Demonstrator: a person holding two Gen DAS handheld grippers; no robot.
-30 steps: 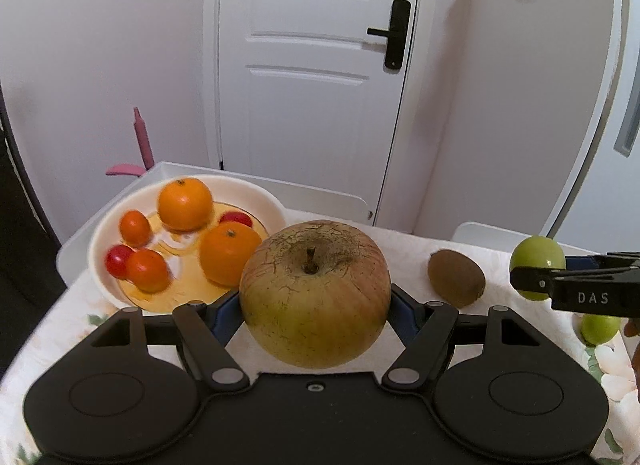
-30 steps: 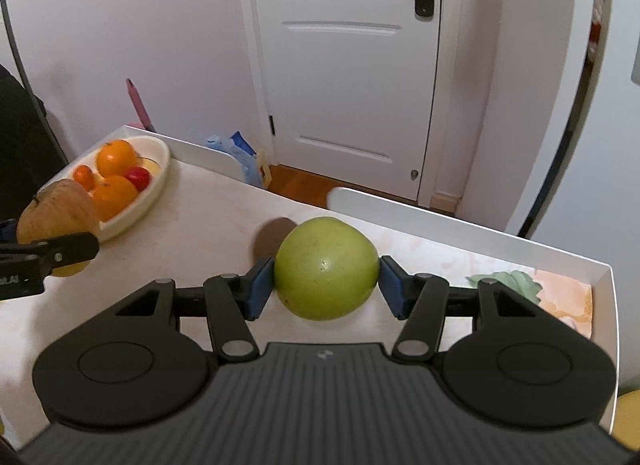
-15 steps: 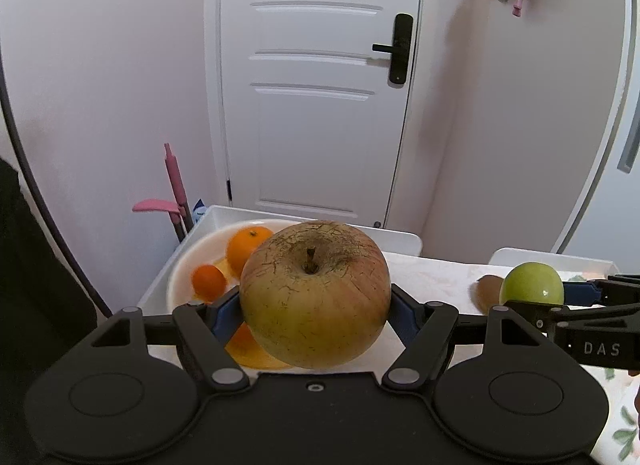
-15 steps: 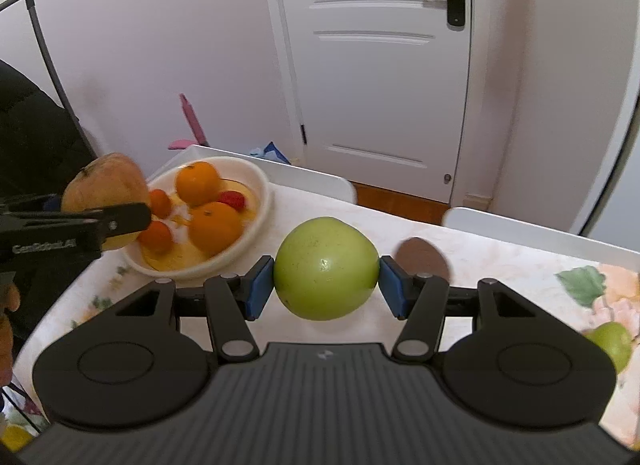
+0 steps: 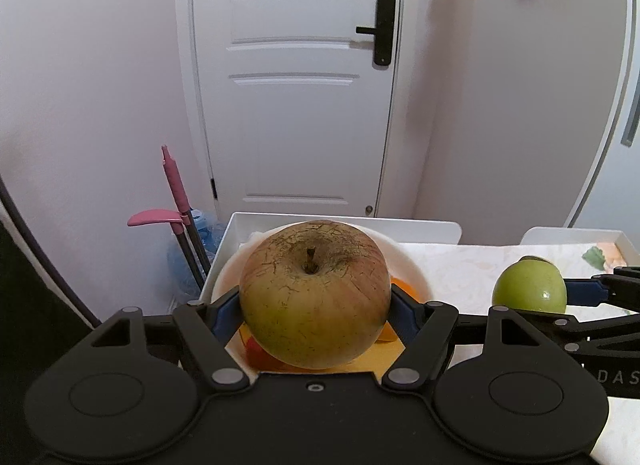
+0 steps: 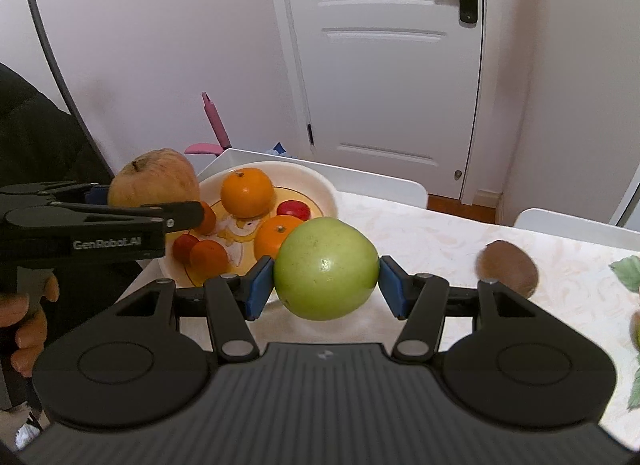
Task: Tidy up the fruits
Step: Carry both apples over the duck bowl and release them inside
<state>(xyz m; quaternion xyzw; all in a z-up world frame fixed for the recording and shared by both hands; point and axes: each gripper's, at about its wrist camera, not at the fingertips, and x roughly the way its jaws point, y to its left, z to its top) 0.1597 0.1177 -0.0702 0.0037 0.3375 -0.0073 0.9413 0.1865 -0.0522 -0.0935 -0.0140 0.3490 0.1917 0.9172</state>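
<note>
A pale-walled room with a white panelled door (image 5: pixel 296 77) stands behind a worktop (image 6: pixel 440 233) under a cream patterned cloth. The left tool (image 5: pixel 316 311) is closed on a large russet-yellow apple with a brown stem (image 5: pixel 315 297), its blue pads pressed to either flank, and carries it above the wide white bowl with a yellow centre (image 6: pixel 320 189) — a judgement, but it looks poised for lowering in. The right tool (image 6: pixel 326 275) clamps a smooth round green apple (image 6: pixel 326 269) the same way, held off the cloth just beside the bowl's near rim, likely waiting its turn. In the bowl sit two oranges (image 6: pixel 248 191), smaller orange fruits and red ones. A brown fuzzy kiwi (image 6: pixel 508 267) lies apart on the cloth to the right, blurred. From the left wrist the russet apple hides nearly all the bowl's contents — free space under it cannot be judged there. At the right edge a fruit is cut off, kind unclear
</note>
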